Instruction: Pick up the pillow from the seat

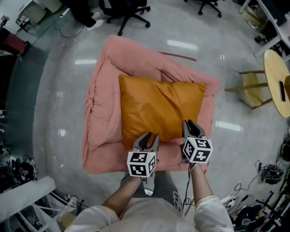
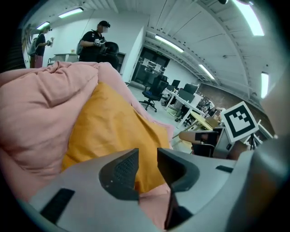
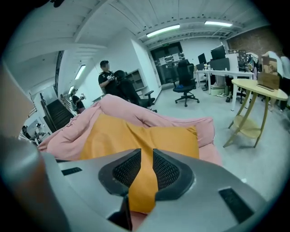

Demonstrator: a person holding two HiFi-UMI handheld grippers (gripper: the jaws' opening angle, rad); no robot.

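Head view, left to right: grey glossy floor (image 1: 59, 99), then the pink padded seat (image 1: 102, 122) filling mid-frame, and the orange pillow (image 1: 158, 108) lying flat on it, square-on and slightly right of the seat's centre. The pillow's near edge is at lower centre, and both tools are there. The left hand-held gripper (image 1: 148, 136) has its tips at the pillow's lower-left edge and its marker cube (image 1: 142, 164) below them. The right hand-held gripper (image 1: 192, 124) has its tips on the lower-right edge and its cube (image 1: 197, 150) just below. A round wooden table (image 1: 276, 81) is at the far right edge, well apart from the seat, and an office chair (image 1: 124, 9) is at top centre. In the left gripper view, the seat's pink bulk (image 2: 41, 104) is on the left and the pillow (image 2: 108, 131) slopes down the middle. The left hand-held gripper (image 2: 147, 156) has its jaws clearly apart; orange fabric shows through the gap and neither pad presses on it. A person in black (image 2: 93, 43) stands at upper left. In the right gripper view, the pink seat (image 3: 149, 115) rings the pillow (image 3: 136, 136). The right hand-held gripper (image 3: 146, 156) has its jaws apart by a narrow slot, with pillow orange seen through it and no clear clamp. A person in black (image 3: 106, 74) is at upper left, behind the seat.
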